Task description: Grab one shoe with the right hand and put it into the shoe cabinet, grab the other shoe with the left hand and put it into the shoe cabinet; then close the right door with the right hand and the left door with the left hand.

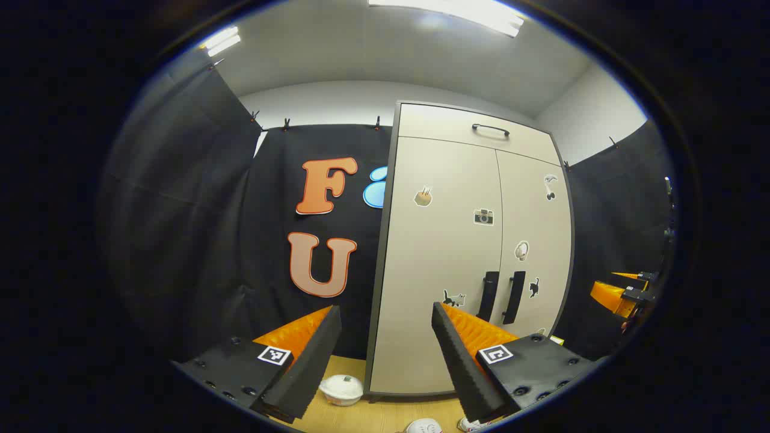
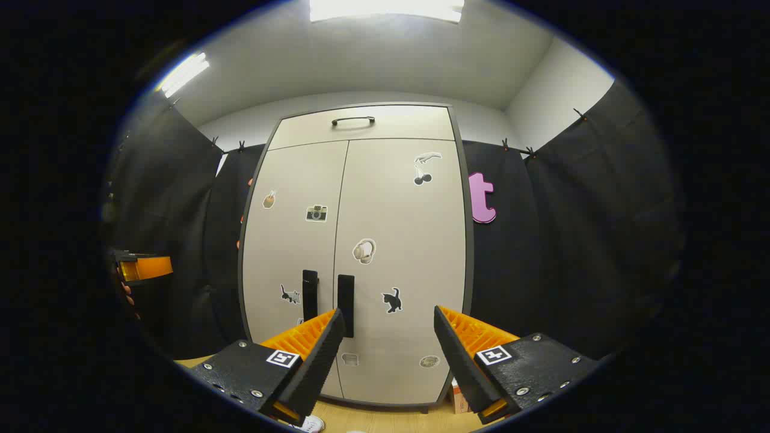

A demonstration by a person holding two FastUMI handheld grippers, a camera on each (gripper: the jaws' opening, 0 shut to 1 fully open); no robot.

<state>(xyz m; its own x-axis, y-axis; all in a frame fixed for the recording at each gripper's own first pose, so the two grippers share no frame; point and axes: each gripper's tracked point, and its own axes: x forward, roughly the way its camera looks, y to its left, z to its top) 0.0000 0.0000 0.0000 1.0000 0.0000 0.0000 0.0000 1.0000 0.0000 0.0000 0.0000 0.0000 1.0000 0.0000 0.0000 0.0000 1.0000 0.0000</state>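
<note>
Both cabinet point(image 2: 355, 252) doors look shut, w/ the two dark vertical handles point(image 2: 328, 297) side by side at the centre seam, low on the doors. The left gripper point(image 1: 385, 355) hangs wide apart w/ nothing btwn its fingers, facing the cabinet from its left-front corner; the right gripper point(image 2: 385, 355) is likewise wide and empty, squarely in front of the doors. The other gripper shows small at the edge of each view, off to the cabinet's side. Shoes: bits of white shoe point(image 1: 424, 426) peek at the bottom edge of the left gripper view, on the wooden floor point(image 1: 385, 415) just in front of the cabinet base; another white scrap point(image 2: 313, 423) shows low in the right gripper view, also by the base. Too little visible to tell the type for sure, prob. light sneakers. Judgement: light, soft upper that'll squash, stiffer at sole and heel; not fragile, not slippery. Best hold prob. across the heel collar or the side wall near the opening, pinching upper against the inside, so the toe hangs down w/o swinging much. A white lidded bowl point(image 1: 341, 388) sits on the floor left of the cabinet's front corner, not part of the job. A small box point(image 2: 458, 397) stands by the cabinet's right foot. Doors seem shut, so they'd need opening before any shoe goes in.
</note>
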